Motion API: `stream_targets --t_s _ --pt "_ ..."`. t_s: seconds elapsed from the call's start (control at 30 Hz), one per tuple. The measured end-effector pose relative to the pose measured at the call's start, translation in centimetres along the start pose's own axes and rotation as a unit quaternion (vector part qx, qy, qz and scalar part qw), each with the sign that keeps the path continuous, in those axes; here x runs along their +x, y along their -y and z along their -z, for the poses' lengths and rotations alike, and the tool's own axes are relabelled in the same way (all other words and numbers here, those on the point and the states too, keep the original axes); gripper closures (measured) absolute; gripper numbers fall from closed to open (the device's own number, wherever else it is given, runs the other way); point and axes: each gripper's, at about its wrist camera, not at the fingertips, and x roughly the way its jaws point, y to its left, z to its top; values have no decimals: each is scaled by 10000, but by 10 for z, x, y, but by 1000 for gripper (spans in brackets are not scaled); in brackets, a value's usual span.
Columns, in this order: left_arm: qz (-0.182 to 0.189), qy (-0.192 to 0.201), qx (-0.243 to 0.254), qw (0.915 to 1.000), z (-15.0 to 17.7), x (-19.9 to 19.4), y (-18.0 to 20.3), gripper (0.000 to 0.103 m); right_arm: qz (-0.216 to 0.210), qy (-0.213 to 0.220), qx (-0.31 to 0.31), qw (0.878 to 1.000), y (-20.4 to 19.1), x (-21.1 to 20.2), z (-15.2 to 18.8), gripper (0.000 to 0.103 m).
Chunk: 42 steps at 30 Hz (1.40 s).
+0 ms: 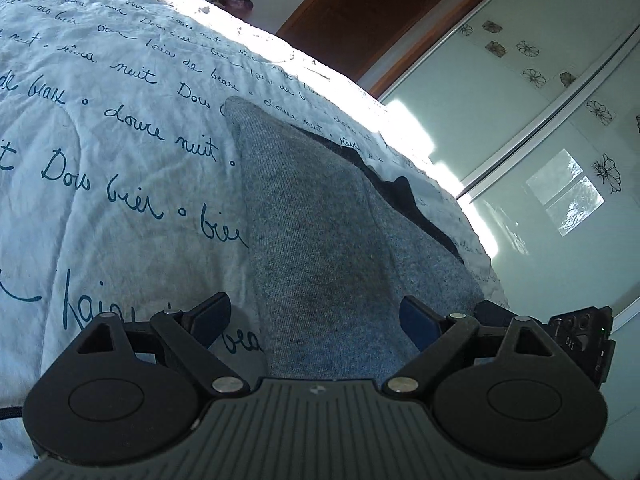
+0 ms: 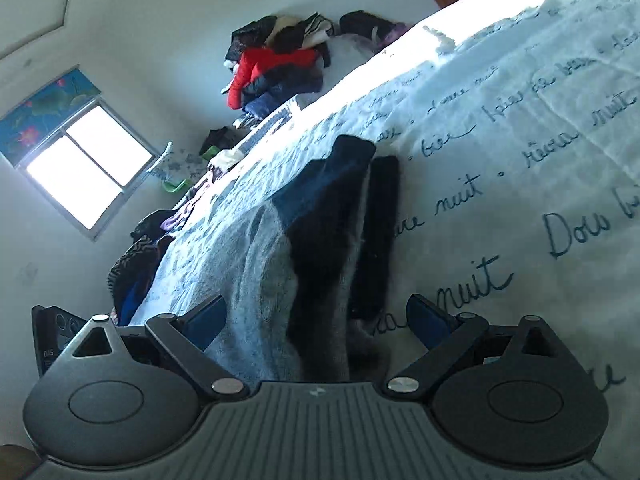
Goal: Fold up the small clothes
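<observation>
While both grippers hover low over the bed [image 1: 100, 128], a grey sock [image 1: 320, 220] lies flat on the quilt, stretched away from the left gripper [image 1: 316, 320] toward the far edge of the bed. A darker piece peeks out from beneath the sock on the side nearer the wardrobe [image 1: 500, 140]; I take it for the mate, though I cannot be sure. The left gripper's jaws stand wide apart, straddling the near end of the sock without pressing on it, and nothing is held between them.

From the other side, the right gripper [image 2: 320, 320] points along the same sock [image 2: 272, 248], whose blue and black bands [image 2: 320, 200] lie at the far end from it, with a black strip [image 2: 380, 220] just beside the sock. These jaws are also spread wide and empty, the sock lying between and beyond them.

My guess is the sock is laid out straight so that each gripper can take one end and bring it over for a fold. The open jaws on both sides suggest a grasp is being lined up, not made. A heap of clothes [image 2: 276, 68] sits well beyond the sock, by the wall.
</observation>
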Motion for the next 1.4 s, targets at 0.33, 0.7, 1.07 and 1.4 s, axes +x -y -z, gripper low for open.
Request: stream_targets --t_s 0.33,0.7,1.07,1.4 --pt "-686 -33 1058 9920 10 22 35 9 -718 -478 -320 9958 1 41 -14 5" --pt "-1041 -52 1742 9792 21 35 52 6 -895 -645 -461 9928 -3 49 -17 12" --pt "-763 34 1466 9862 3 39 37 12 -905 -776 -122 9928 -3 73 -25 44" --pt "-696 511 1500 9849 -9 15 45 72 -929 -503 323 9939 -10 67 -24 74"
